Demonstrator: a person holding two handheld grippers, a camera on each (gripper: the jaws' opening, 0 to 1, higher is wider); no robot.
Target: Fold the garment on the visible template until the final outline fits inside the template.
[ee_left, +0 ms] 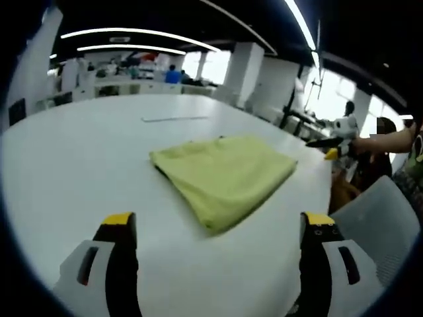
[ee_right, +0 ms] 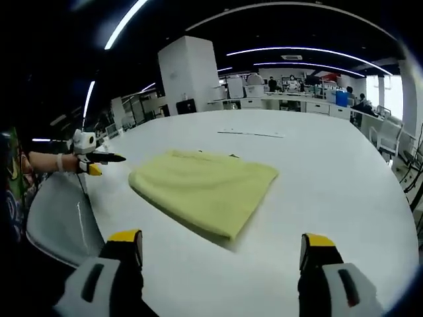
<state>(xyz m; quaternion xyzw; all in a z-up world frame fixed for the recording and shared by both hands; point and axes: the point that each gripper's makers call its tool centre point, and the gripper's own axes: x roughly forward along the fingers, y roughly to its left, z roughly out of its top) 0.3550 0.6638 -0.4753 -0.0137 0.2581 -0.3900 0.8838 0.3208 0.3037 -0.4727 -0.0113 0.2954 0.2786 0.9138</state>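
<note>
Left gripper (ee_left: 219, 228) rises from the bottom of the left gripper view, yellow-tipped jaws spread wide and holding nothing; right gripper (ee_right: 223, 243) matches it in the right gripper view, jaws apart, empty. Between them, frame centre, lies the folded yellow-green cloth garment (ee_left: 225, 173) (ee_right: 205, 186) (flat, edges slightly ragged) on the round white table (ee_left: 79, 158) (ee_right: 330, 165), clear of both grippers

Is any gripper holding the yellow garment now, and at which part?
No. Both the left gripper and the right gripper are open, and the garment lies folded on the table.
</note>
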